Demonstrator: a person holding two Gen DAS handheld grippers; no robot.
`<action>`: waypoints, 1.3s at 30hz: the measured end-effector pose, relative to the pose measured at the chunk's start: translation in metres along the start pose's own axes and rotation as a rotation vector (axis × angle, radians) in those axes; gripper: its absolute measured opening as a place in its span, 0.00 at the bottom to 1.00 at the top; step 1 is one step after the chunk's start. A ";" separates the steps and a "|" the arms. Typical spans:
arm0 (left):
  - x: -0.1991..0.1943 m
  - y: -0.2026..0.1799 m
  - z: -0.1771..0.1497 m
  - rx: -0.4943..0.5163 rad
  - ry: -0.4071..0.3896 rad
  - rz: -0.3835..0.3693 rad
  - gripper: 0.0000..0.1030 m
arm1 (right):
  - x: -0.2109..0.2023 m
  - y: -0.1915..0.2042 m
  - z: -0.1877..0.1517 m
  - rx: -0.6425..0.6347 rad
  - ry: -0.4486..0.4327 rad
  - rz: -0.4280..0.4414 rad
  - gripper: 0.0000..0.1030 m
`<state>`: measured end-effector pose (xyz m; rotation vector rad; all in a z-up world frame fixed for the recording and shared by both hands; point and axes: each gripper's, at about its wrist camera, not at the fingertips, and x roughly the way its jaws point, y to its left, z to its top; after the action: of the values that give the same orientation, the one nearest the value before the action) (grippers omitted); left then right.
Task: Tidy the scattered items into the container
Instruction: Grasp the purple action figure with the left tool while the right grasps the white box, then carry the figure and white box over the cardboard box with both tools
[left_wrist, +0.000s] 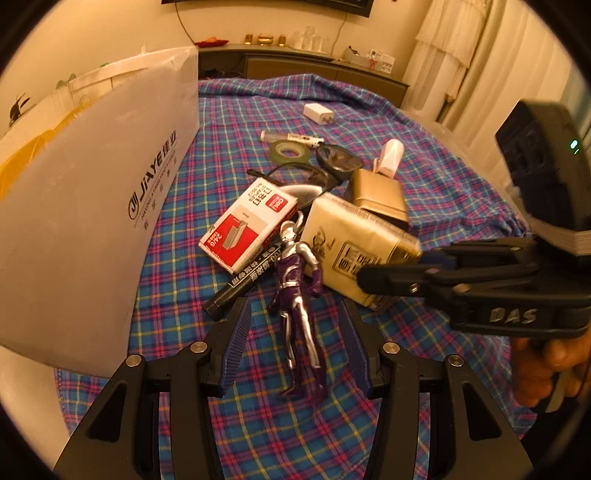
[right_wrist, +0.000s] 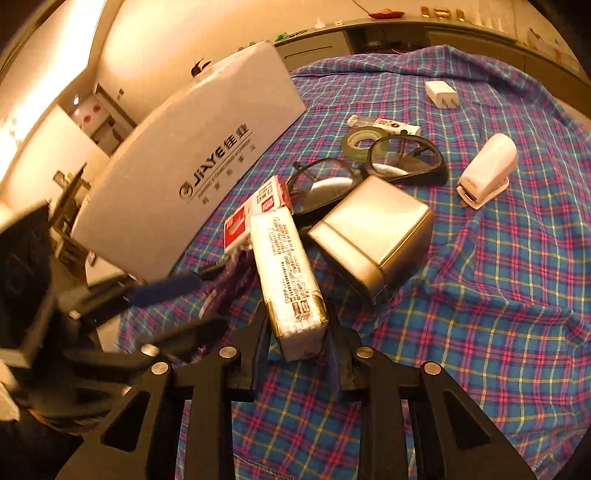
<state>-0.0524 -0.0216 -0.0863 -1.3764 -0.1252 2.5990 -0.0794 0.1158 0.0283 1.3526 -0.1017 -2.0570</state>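
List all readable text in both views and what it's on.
"JiAYE": white box, left; the Chinese characters and small line under it are too small to read.
"24/6": red-and-white staple box; other print unreadable.
"DAS": right gripper body.
Black marker, cream packet: Chinese print, blurred.

My left gripper (right_wrist: 166, 291) is a motion-blurred smear beside the white box (right_wrist: 192, 162), whose inside I can't see. The purple figure (right_wrist: 229, 280) is blurred and half hidden behind the cream packet (right_wrist: 288, 273).
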 end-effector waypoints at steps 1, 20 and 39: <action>0.004 0.000 0.000 -0.002 0.000 0.003 0.50 | -0.001 0.001 0.003 0.003 -0.007 0.011 0.29; -0.007 0.003 0.008 -0.022 -0.077 0.011 0.45 | -0.002 0.013 0.005 -0.023 -0.024 -0.046 0.25; -0.068 -0.005 0.023 0.009 -0.237 -0.033 0.45 | -0.052 0.046 -0.002 -0.064 -0.157 -0.044 0.25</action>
<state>-0.0333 -0.0311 -0.0171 -1.0494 -0.1693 2.7212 -0.0432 0.1101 0.0869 1.1635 -0.0734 -2.1831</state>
